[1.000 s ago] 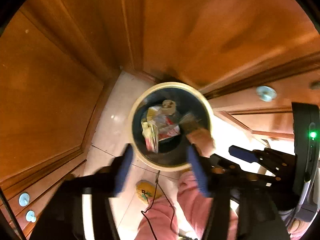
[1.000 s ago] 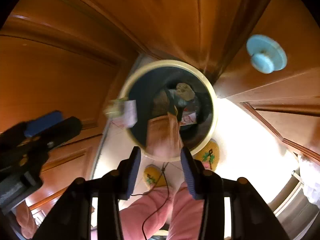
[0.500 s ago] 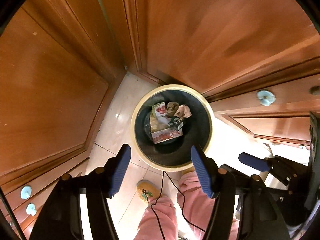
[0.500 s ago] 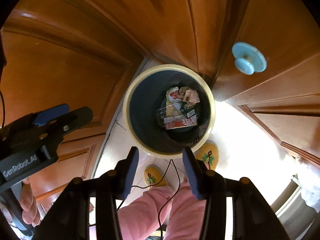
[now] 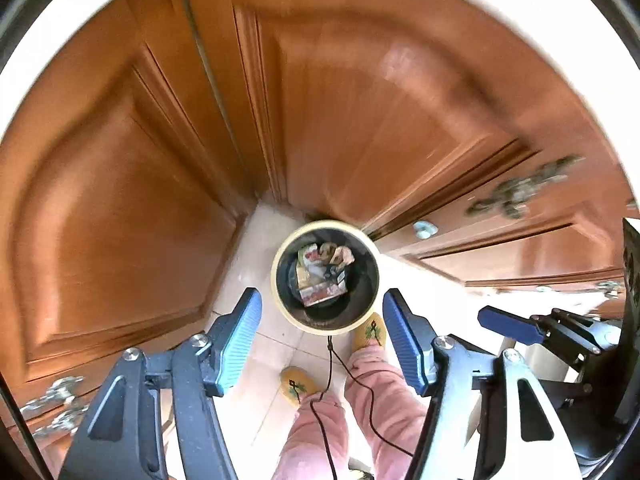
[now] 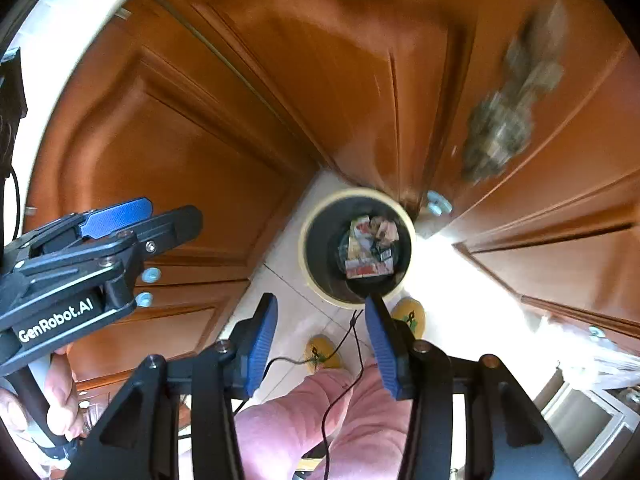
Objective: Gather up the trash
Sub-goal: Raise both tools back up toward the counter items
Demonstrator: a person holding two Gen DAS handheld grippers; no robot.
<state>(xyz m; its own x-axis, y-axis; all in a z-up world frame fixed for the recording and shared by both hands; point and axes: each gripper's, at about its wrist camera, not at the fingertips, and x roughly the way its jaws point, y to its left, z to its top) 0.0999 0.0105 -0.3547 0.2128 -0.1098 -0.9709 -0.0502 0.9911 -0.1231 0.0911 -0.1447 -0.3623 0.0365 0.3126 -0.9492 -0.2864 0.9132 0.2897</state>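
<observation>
The left tool (image 5: pixel 322 338) is held above the floor with its jaws spread wide and nothing between them. The right tool (image 6: pixel 320 342) is likewise spread and empty. The trash (image 5: pixel 322 274) lies inside the round bin (image 5: pixel 280 300), which stands on the tiled floor (image 5: pixel 256 248) in a corner of wooden cabinets (image 5: pixel 120 200).

Both grippers now sit higher above the trash bin (image 5: pixel 325 278), which looks smaller at 12 o'clock. The brown scrap has dropped from the right gripper (image 6: pixel 320 336) onto the wrappers (image 6: pixel 370 250) inside. Both grippers gape empty.
</observation>
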